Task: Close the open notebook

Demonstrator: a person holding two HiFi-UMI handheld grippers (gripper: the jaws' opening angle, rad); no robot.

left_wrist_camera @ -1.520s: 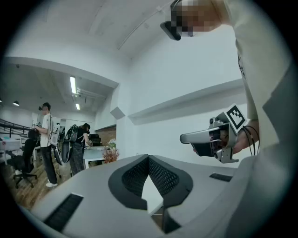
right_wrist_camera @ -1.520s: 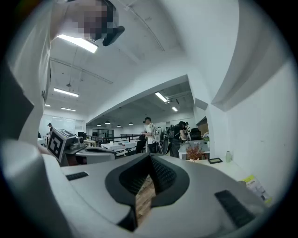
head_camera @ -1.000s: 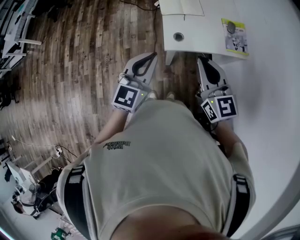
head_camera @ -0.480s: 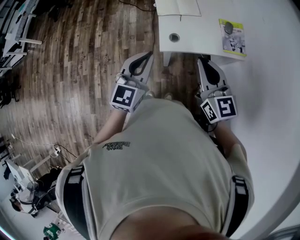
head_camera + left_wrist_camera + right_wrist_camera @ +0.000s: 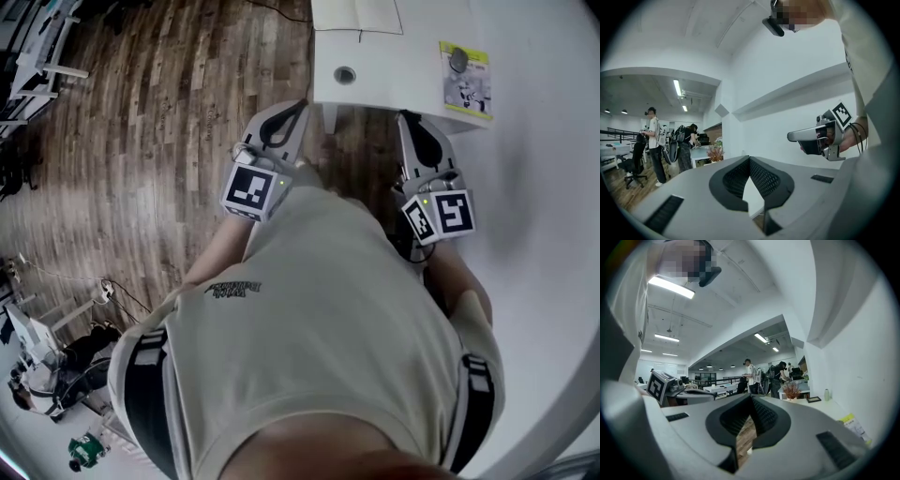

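Note:
The open notebook [image 5: 356,13] lies with its white pages flat at the far edge of a white table [image 5: 403,66], cut off by the top of the head view. Both grippers are held level in front of my chest, short of the table's near edge. My left gripper [image 5: 302,107] hangs over the wooden floor, jaws shut and empty [image 5: 749,158]. My right gripper [image 5: 403,116] is just before the table edge, also shut on nothing [image 5: 751,396]. Each gripper shows in the other's view: right gripper [image 5: 806,137], left gripper [image 5: 691,393].
A yellow-green leaflet [image 5: 466,77] lies on the table's right part, and a round cable hole [image 5: 344,74] sits near its front edge. A white wall runs along the right. Several people [image 5: 654,140] stand by desks far off, and a potted plant [image 5: 791,390] stands on a counter.
Both grippers have edged forward toward the table, the left one the more visibly. Their jaws stay shut.

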